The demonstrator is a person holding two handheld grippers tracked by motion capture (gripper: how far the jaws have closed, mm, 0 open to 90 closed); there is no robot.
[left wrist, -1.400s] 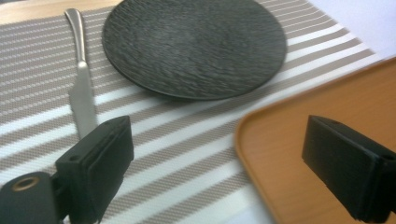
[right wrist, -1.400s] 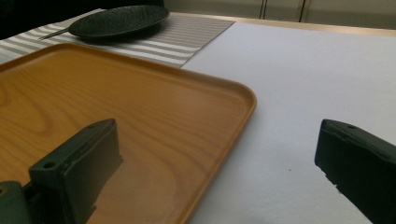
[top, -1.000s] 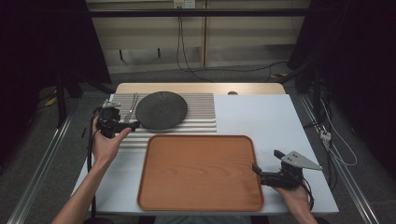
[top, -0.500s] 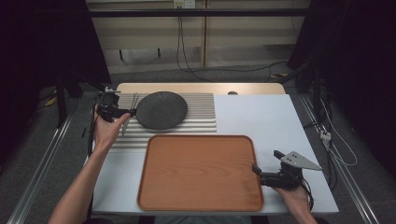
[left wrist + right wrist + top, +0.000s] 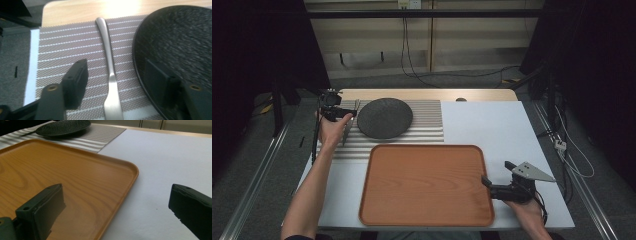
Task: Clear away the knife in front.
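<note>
- The fork [image 5: 110, 75] lies flat on the striped placemat [image 5: 422, 127], just left of the dark round plate [image 5: 385, 118], handle pointing to the far edge of the surface [image 5: 492, 125].
- The plate sits on the same placemat, toward its left half, close beside the fork; whether they touch I cannot tell.
- The left claw [image 5: 343, 114] hangs over the fork at the plate's left edge. In the left gripper view its jaws stand wide apart, one on the mat side of the fork and the other above the plate's rim, with the fork's neck between them, gripping nothing.
- The left hand [image 5: 332, 131] holds that claw, the forearm reaching up along the left side of the tray.
- The wooden tray [image 5: 379, 210] lies empty on the near side of the plate, its far edge at the placemat's near edge.
- The right claw [image 5: 486, 183] sits at the tray's right edge, well away from the plate. In the right gripper view its jaws are spread wide, one over the tray's floor and one over the white surface, the tray's rim between them, nothing clamped.
</note>
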